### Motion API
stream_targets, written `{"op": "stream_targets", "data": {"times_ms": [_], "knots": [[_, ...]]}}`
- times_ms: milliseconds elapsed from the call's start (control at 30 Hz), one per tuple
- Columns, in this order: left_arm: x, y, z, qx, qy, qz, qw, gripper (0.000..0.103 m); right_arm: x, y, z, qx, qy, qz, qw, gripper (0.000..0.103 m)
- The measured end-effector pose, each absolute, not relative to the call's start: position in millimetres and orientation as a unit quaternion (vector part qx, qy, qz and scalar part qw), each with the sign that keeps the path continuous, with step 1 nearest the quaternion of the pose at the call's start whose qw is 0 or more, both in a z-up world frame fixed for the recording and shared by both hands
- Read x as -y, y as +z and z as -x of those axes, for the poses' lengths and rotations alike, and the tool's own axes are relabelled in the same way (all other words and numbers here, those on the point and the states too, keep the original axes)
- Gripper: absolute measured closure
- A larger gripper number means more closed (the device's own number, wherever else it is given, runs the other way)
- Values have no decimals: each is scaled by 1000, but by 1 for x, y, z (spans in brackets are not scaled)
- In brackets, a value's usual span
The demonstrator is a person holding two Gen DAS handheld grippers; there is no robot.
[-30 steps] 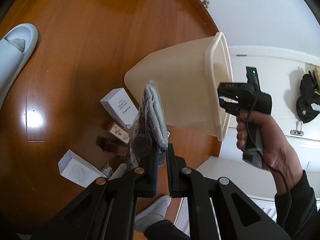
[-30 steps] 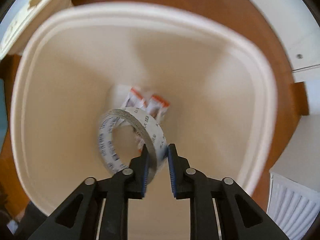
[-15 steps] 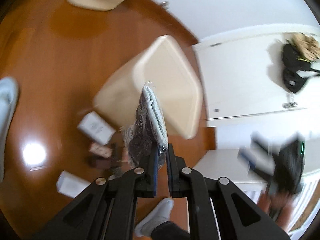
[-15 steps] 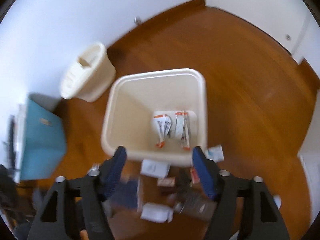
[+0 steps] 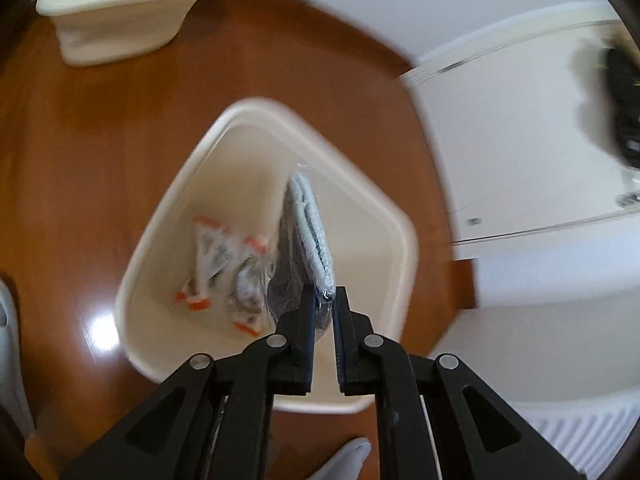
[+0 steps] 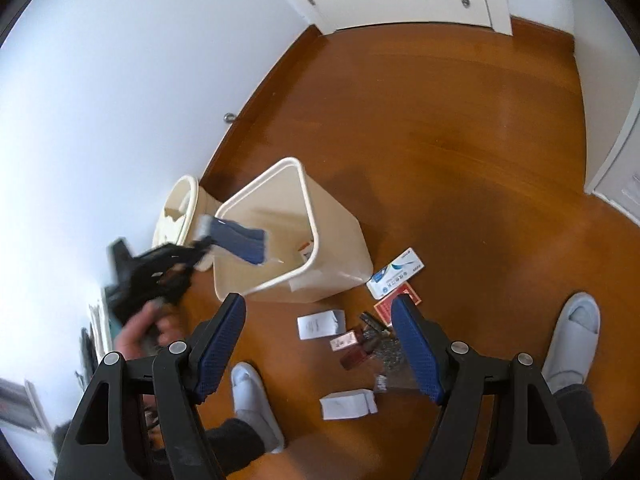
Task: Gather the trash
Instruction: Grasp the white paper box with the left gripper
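We hold the left gripper (image 5: 323, 300) above the cream bin (image 5: 400, 232), its jaws pinching a clear-wrapped packet (image 5: 308, 240) that hangs over the bin's opening; orange-and-white sachets (image 5: 216, 256) lie inside the bin. Our right gripper (image 6: 320, 344) has its jaws spread wide, with small boxes (image 6: 320, 324) scattered on the floor just beside the bin.

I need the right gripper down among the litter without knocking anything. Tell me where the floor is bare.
Bare floor: the wide stretch beyond the bin toward the door, and right of the blue-and-white box. Crowded: between bin and slippers, where the white cartons, red box and foil wrappers lie close together.
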State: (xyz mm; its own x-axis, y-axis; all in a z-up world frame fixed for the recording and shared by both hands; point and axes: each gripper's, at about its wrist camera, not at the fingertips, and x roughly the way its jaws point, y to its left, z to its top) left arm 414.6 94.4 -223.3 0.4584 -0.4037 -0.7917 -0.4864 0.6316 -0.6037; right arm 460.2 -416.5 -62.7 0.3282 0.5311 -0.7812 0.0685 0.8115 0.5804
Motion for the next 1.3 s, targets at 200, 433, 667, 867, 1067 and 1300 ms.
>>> {"op": "stream_targets", "data": {"times_ms": [200,433,667,867,1067,1300], "knots": [[-90,-239,-424,-545,58,390,740,68,416,-63,-465,-568,164,-273,759,25],[-91,-201,-343,-523,17,370,768,35,410,-84,-459,-586,160,-290,740,25],[-69,-325,-192,-579,137,542,594,29,388,-90,-450,-596,175,-292,727,25],[-42,-425,-115,-547,281,649,448,29,385,-90,-445,-599,182,-289,725,25],[-35,-456,-137,-559,325,614,453,17,397,-91,-450,-602,176,-298,719,25],[-11,-447,-156,-575,386,564,450,11,397,-103,-448,-621,176,-308,699,25]]}}
